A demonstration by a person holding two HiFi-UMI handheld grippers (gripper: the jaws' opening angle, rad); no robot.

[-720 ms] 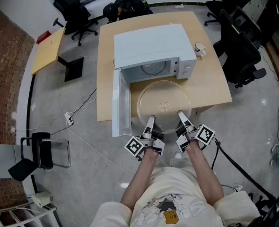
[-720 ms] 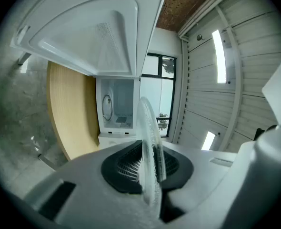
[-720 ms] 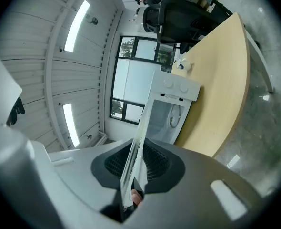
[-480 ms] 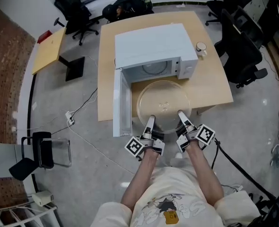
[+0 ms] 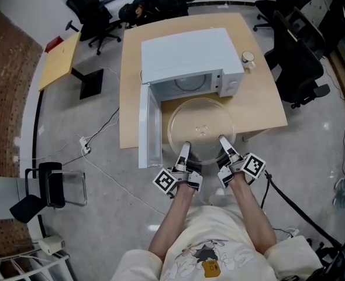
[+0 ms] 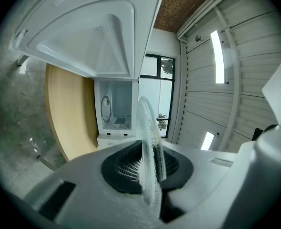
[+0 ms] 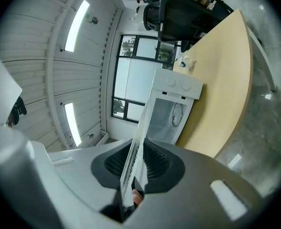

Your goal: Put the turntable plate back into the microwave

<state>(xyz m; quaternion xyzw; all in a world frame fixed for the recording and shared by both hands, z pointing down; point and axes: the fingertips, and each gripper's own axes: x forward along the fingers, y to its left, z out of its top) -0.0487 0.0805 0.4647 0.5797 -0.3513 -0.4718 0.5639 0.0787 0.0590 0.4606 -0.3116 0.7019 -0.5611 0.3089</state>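
Hardly anything has shifted: left gripper (image 5: 185, 148) and right gripper (image 5: 224, 140) each pinch the near rim of the round clear glass turntable plate (image 5: 200, 126) just ahead; beyond, the open white microwave (image 5: 187, 54) holds a ring (image 5: 190, 85)

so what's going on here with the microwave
A person is holding the glass turntable plate level. The left gripper and the right gripper are each shut on its near rim. The plate is just in front of the microwave on the table, and the microwave's door stands open to the left. The plate is not yet inside.
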